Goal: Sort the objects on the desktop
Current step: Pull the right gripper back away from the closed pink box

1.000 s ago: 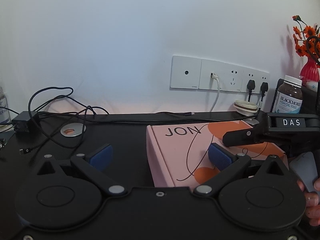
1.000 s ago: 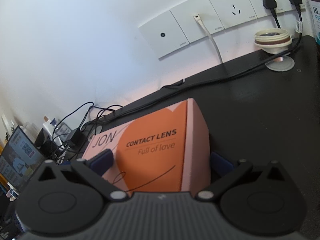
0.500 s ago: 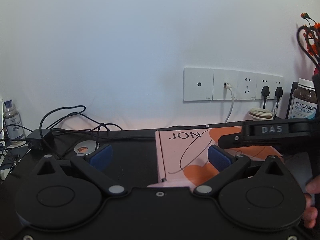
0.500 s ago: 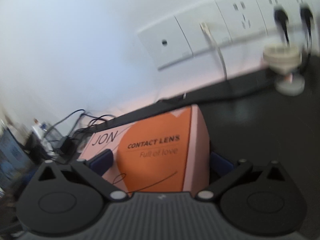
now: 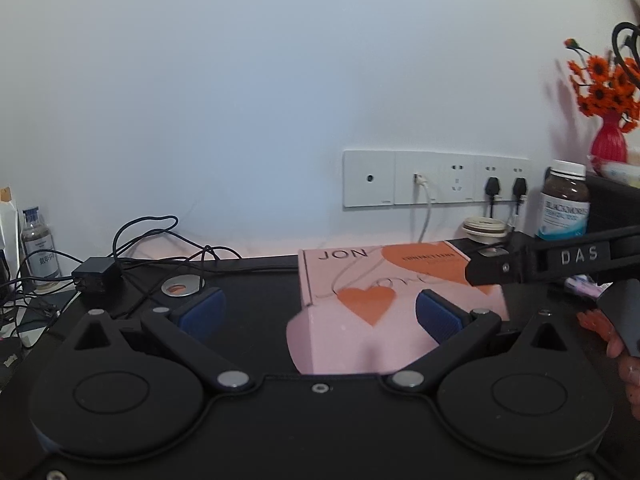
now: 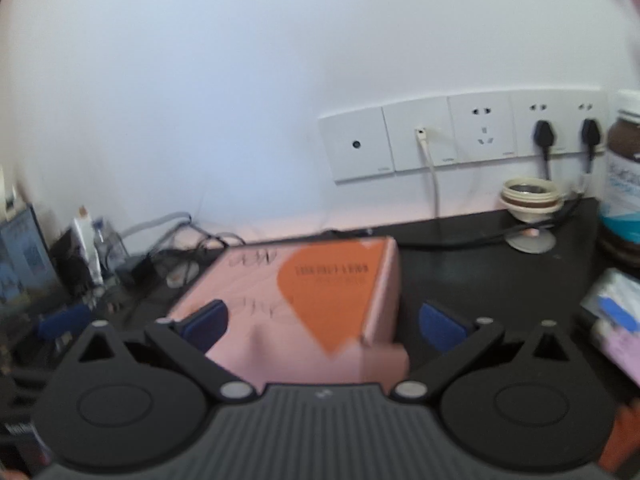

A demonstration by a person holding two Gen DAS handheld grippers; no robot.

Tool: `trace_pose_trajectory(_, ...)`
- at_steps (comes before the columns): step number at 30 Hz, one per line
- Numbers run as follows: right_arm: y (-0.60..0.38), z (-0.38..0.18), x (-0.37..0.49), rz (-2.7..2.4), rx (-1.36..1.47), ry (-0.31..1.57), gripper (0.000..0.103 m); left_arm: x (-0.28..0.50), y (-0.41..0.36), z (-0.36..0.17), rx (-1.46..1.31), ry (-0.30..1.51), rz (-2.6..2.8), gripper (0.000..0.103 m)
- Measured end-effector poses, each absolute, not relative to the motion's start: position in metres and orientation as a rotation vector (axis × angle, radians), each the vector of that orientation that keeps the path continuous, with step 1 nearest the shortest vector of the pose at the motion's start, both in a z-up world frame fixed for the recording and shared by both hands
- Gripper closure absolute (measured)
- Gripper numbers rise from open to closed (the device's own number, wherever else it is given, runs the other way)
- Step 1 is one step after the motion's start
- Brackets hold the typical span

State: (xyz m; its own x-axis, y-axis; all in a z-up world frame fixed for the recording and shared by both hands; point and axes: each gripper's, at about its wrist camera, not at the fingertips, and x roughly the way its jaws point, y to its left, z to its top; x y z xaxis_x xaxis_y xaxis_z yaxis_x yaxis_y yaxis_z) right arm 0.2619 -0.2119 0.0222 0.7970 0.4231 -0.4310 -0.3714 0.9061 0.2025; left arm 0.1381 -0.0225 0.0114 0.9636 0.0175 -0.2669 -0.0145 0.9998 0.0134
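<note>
A pink and orange contact lens box (image 5: pixel 380 276) lies on the black desk (image 5: pixel 256 292). My left gripper (image 5: pixel 318 314) is open near the box's front left corner, its right pad (image 5: pixel 436 316) in front of the box. My right gripper (image 6: pixel 322 324) is open around the same box (image 6: pixel 320 280). Its left pad (image 6: pixel 204 324) overlaps the box top, and its right pad (image 6: pixel 440 324) stands just clear of the box's right side. In the left wrist view, one right gripper finger (image 5: pixel 560 260) reaches over the box's right edge, held by a hand (image 5: pixel 628 364).
A brown supplement bottle (image 5: pixel 564 208) and a red vase of orange flowers (image 5: pixel 608 144) stand at the back right. A cream ring (image 5: pixel 484 226) sits below the wall sockets (image 5: pixel 436 178). Cables and an adapter (image 5: pixel 96 272) crowd the left. Packets (image 6: pixel 616 308) lie at the right.
The right wrist view has swung up from looking down on the box to nearly level, and is blurred. The box now sits squarer and a little clear of the right pad. Both grippers' jaws keep the same width.
</note>
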Motion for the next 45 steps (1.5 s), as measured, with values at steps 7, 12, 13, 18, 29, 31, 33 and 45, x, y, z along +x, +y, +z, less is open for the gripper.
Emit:
trace_pose_trajectory(7, -0.226, 0.005, 0.189, 0.337, 0.091, 0.461, 0.001, 0.087, -0.044, 0.002, 0.065, 0.265, -0.048, 0.000)
trace_pose_trajectory(12, -0.229, 0.000, 0.136, 0.299, 0.067, 0.387, 0.001, 0.052, -0.053, -0.003, 0.060, 0.260, -0.079, 0.000)
trace_pose_trajectory(13, -0.229, -0.001, 0.127, 0.292, 0.067, 0.377, 0.001, 0.045, -0.055, -0.005, 0.056, 0.259, -0.082, 0.000)
trace_pose_trajectory(18, -0.233, -0.003, 0.088, 0.252, 0.069, 0.329, 0.001, 0.017, -0.057, -0.015, 0.017, 0.272, -0.094, 0.000)
trace_pose_trajectory(29, -0.239, -0.026, 0.033, 0.193, 0.099, 0.315, 0.001, -0.028, -0.048, -0.028, -0.023, 0.267, -0.058, 0.000)
trace_pose_trajectory(31, -0.238, -0.029, 0.030, 0.174, 0.087, 0.297, 0.001, -0.030, -0.045, -0.028, -0.034, 0.267, -0.055, 0.000)
trace_pose_trajectory(33, -0.237, -0.031, 0.031, 0.170, 0.092, 0.308, 0.001, -0.030, -0.043, -0.029, -0.043, 0.274, -0.050, 0.000)
trace_pose_trajectory(45, -0.241, -0.030, 0.039, 0.148, 0.099, 0.322, 0.001, -0.016, -0.026, -0.020, -0.082, 0.257, -0.032, 0.000)
